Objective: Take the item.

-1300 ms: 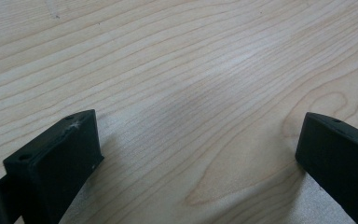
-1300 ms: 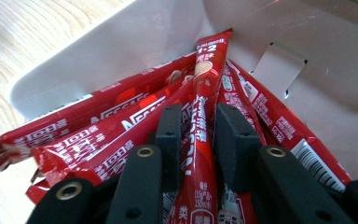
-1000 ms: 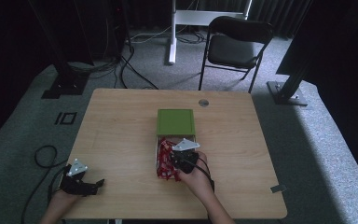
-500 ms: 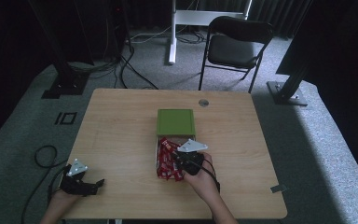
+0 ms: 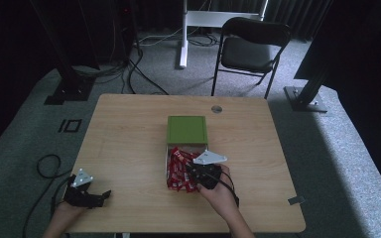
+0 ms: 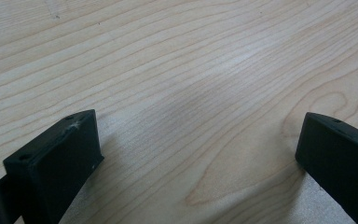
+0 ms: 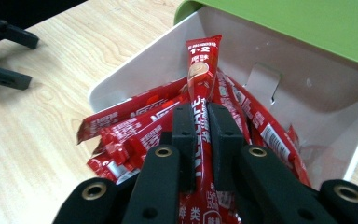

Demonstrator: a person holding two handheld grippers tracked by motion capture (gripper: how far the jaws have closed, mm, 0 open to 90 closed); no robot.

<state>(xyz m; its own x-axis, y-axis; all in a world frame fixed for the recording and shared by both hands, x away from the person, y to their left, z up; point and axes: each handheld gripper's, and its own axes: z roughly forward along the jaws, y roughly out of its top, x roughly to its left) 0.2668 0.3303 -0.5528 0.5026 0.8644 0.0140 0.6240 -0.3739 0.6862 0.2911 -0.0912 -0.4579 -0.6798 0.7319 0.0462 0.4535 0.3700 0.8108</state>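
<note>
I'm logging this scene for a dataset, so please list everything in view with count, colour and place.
table: one, light wood, centre of the high view
box: one, white with a green lid, mid-table
coffee stick packets: a pile, too tangled to count, red, spilling from the box's near end
held packet: one, red, clamped in the right claw
folding chair: one, dark, beyond the table
floor cables: several, black, behind the table
left claw: one, black, jaws apart over bare wood
right claw: one, black, over the packets
person's hands: two, near edge

The high view is dimly lit, with dark surroundings; the counter [image 5: 129, 139] is softly lit from above, and close-ups are slightly blurred.
</note>
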